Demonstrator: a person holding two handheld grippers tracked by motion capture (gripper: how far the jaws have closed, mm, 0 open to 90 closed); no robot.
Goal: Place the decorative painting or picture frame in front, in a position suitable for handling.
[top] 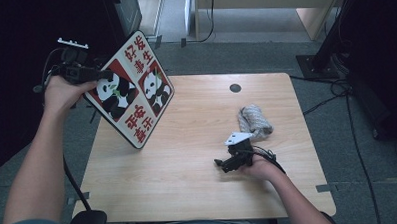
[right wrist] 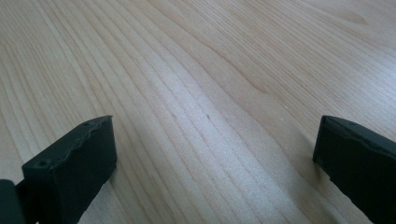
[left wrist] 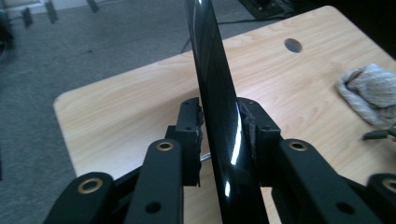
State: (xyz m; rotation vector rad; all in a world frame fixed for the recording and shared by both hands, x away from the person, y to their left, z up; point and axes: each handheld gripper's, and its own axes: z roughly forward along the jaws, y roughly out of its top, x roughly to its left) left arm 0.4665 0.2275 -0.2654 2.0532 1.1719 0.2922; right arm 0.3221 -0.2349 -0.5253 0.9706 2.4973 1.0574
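Observation:
A square board (top: 130, 89) printed with pandas and red-and-white Chinese characters stands tilted over the table's left edge, its lowest corner on the wood. My left gripper (top: 105, 75) is shut on its upper left edge. In the left gripper view the glossy black edge of the board (left wrist: 219, 93) runs up between the pads, and the left gripper (left wrist: 222, 123) has both jaws against it. My right gripper (top: 222, 163) lies low on the table at the right, apart from the board. In its own view the right gripper (right wrist: 215, 154) stands open over bare wood.
A crumpled grey cloth (top: 254, 121) lies just beyond the right gripper, also seen as the cloth (left wrist: 371, 91). The wooden table (top: 199, 192) has a dark round hole (top: 235, 87) near its far edge. Cables and dark stands are on the floor at the right.

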